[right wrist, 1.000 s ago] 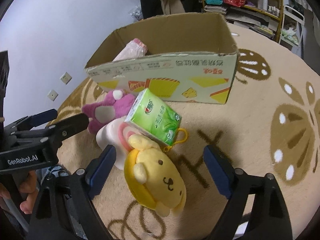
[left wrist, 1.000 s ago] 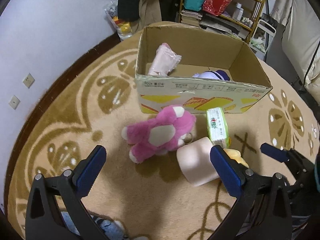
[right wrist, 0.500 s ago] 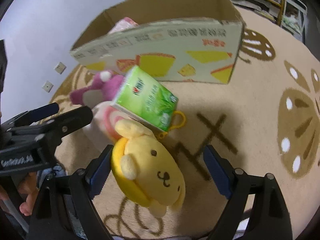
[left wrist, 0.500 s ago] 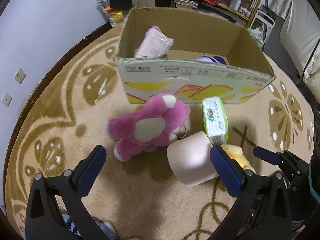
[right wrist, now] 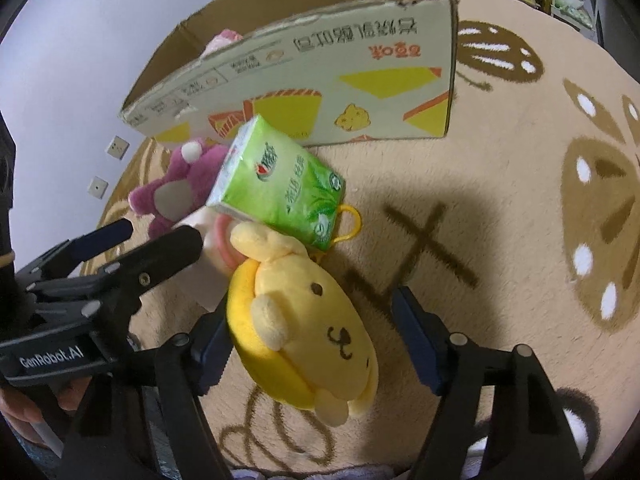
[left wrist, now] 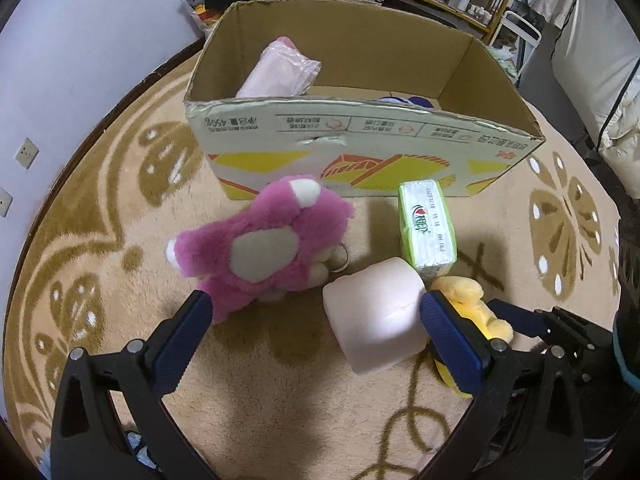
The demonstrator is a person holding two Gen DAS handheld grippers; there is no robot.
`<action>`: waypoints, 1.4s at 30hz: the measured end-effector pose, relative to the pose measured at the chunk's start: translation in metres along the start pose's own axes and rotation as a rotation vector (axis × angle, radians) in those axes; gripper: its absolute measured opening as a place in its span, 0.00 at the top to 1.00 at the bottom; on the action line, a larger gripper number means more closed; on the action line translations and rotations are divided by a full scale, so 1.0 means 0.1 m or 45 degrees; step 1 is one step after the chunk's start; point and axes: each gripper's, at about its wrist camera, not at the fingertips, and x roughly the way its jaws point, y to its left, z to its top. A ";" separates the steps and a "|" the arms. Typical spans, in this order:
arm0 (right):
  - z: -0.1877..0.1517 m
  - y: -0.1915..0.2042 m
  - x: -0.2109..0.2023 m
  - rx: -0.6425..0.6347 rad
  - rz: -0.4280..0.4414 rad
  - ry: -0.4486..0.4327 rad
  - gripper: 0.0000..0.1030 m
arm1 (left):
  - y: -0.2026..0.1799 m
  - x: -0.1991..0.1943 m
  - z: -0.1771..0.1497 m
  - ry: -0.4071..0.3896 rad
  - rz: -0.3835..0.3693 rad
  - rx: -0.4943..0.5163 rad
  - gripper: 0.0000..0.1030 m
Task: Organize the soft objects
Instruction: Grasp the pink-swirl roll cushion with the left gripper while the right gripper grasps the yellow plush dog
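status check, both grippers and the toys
Right gripper closing around yellow plush, not clamped. Left gripper open over pink plush. Tissue pack leans on yellow plush.

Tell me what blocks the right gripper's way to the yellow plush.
Nothing visible: the yellow plush already lies between the right gripper's jaws, which have just been closing. The green tissue pack only leans on its ear.

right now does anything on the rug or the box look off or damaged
Two things. The green tissue pack sits tilted, propped on the pale pink foam block and the yellow plush dog rather than flat on the rug. The cardboard box has a small tear on its front wall below the rim.
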 end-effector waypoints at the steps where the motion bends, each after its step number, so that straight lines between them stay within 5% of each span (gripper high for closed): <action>1: 0.00 0.00 0.02 0.003 -0.002 0.008 0.23 | 0.00 0.01 0.00 0.004 -0.011 -0.007 0.00; 9: -0.02 -0.12 0.08 0.042 0.021 0.021 0.23 | -0.02 0.08 -0.01 0.033 -0.063 -0.021 0.07; 12: -0.02 -0.13 0.10 0.039 0.018 0.026 0.23 | -0.05 0.09 -0.01 0.038 -0.083 -0.013 0.18; 19: -0.02 -0.12 0.13 0.040 0.013 0.030 0.23 | -0.10 0.07 -0.02 0.027 -0.125 0.014 0.65; 26: -0.02 -0.16 0.08 0.049 0.008 0.010 0.27 | -0.16 0.04 -0.02 0.003 -0.116 0.060 0.75; 36: 0.02 -0.15 -0.06 0.054 -0.016 -0.014 0.32 | -0.11 0.04 0.00 0.016 -0.167 0.009 0.70; 42: 0.03 -0.13 -0.06 0.025 -0.046 0.008 0.32 | -0.08 0.06 0.02 0.029 -0.149 -0.007 0.50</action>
